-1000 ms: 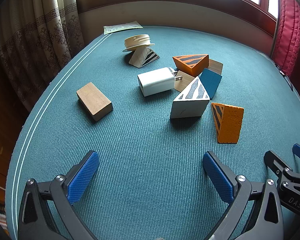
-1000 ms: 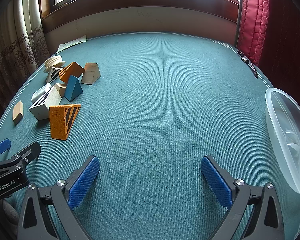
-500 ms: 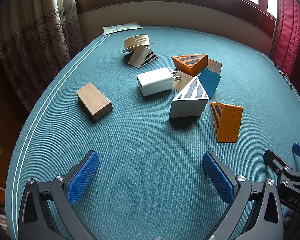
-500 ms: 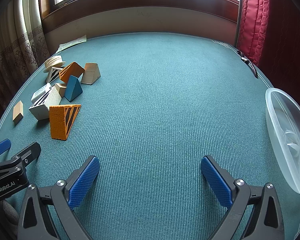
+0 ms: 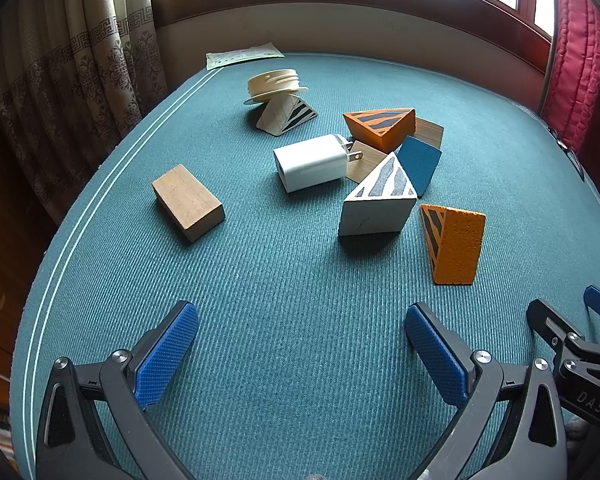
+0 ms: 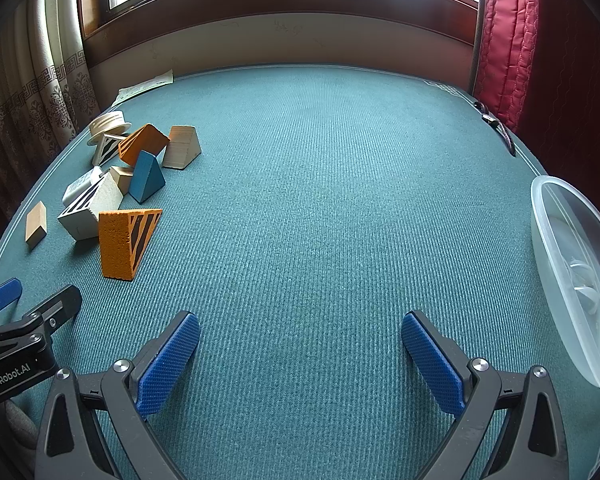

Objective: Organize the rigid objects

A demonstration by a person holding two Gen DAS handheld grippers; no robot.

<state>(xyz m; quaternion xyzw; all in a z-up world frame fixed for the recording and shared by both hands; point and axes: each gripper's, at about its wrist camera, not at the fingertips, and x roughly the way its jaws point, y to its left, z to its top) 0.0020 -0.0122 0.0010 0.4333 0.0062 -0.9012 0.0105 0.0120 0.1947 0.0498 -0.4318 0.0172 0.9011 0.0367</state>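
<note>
Scattered blocks (image 5: 376, 204) lie clustered on the table (image 5: 300, 280), ahead of the left tool (image 5: 300, 354); a clear container (image 6: 572, 264) sits well apart at the right. Approach the nearest orange wedge (image 5: 454, 242) squarely across its flat faces. Both the left tool and the right tool (image 6: 300, 356) stand wide open, holding nothing.

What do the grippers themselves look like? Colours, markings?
Both match: the left gripper and right gripper have black angular frames with triangular cut-outs, silver pivot screws, and fingers faced with blue textured pads. White lettering: "GenRobot.AI" on the left body, "DAS" on the right. No cables or sleeves visible.
</note>
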